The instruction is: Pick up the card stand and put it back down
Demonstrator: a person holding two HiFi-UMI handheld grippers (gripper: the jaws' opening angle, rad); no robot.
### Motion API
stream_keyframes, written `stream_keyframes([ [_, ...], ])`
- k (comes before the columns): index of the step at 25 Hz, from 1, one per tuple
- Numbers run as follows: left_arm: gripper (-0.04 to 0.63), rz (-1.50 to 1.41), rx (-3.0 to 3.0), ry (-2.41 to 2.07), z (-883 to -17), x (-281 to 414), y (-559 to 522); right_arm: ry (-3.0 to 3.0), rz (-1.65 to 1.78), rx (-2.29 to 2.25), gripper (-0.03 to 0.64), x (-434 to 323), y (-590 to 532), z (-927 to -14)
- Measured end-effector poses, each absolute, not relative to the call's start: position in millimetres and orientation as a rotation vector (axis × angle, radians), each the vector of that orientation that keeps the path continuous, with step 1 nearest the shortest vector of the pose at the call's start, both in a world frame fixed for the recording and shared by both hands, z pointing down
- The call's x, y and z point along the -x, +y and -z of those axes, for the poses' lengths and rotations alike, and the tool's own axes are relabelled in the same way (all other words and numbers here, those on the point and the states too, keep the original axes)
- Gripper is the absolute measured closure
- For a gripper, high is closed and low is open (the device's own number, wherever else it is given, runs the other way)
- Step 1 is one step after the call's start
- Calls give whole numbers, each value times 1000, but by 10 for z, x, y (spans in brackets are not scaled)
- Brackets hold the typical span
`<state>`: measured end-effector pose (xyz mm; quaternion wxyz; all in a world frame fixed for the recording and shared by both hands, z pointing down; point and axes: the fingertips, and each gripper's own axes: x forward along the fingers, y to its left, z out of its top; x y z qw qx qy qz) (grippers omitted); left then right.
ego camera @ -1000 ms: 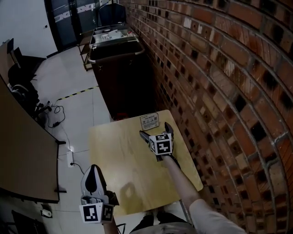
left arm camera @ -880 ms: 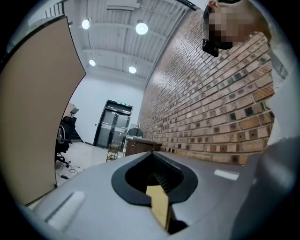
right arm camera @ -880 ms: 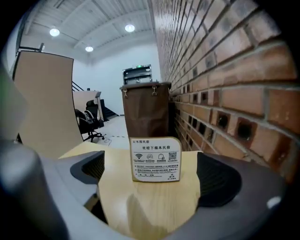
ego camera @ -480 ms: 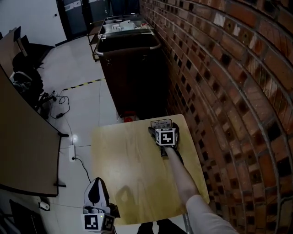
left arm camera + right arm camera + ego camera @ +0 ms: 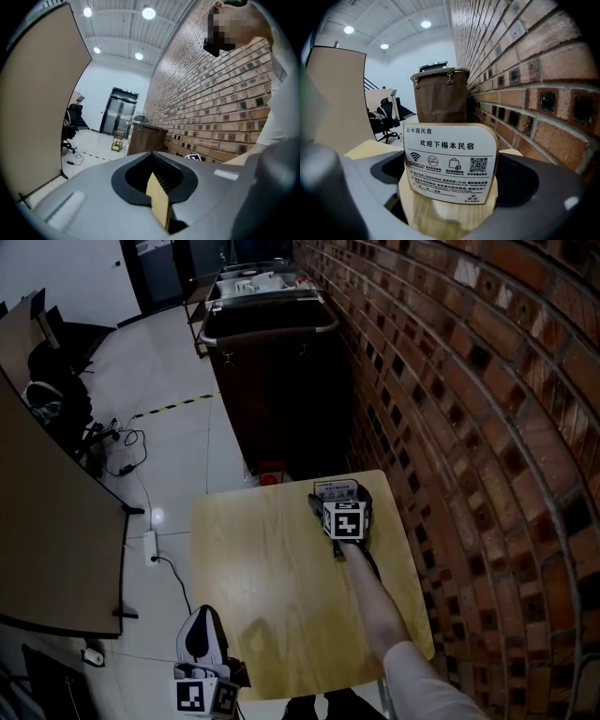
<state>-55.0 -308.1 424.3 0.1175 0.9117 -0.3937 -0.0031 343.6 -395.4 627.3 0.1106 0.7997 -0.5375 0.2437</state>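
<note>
In the head view, only the top edge of the card stand (image 5: 335,489) is seen; the rest is hidden behind the right gripper (image 5: 341,501) and its marker cube. In the right gripper view the stand's pale wooden base is blurred, and the smaller lines of print cannot be read. The left gripper (image 5: 201,617) is partly cut off by the bottom of the head view. The near edge of the desk (image 5: 272,596) is hidden by the person's forearm (image 5: 373,601) and body. One card stand, two grippers, one desk and one tall brown cabinet (image 5: 272,381) are counted; three small pictograms and one square code are counted on the card face. The stand is placed upright at the far edge of the desk, toward its right side, close to the brick wall (image 5: 469,427). Its printed face is turned to the near side, toward the right gripper's camera, and its long axis is laid left to right, along the desk's far edge. The right gripper's jaws are spread, with one on each side of the stand; whether they touch its edges cannot be made out. The left gripper is held over the floor (image 5: 178,456), off the near left corner of the desk and well apart from the stand. Its jaws are pressed together, and a thin tan strip of uncertain nature is noted at the seam.
</note>
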Motion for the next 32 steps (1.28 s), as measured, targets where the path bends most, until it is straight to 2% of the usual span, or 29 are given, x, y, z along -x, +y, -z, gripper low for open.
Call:
stream_keyframes([
  [3, 591, 22, -2672, -1151, -4203, 554, -3070, -1591, -705, -2360, 69, -3420, -3901, -6214],
  [9, 591, 46, -2686, -1135, -4133, 540, -2952, -1631, -678, -2352, 72, -3338, -3772, -6130],
  [16, 591, 113, -2715, -1144, -3942, 545, -2810, -1747, -505, -2407, 72, -3106, -3370, -5581],
  [27, 591, 286, -2798, -1116, -3459, 515, -2418, -2086, -227, -2473, 72, -1937, -1776, -3857],
  [32, 591, 343, -2847, -1068, -3282, 354, -2270, -2145, -141, -2453, 72, -1557, -1271, -3561],
])
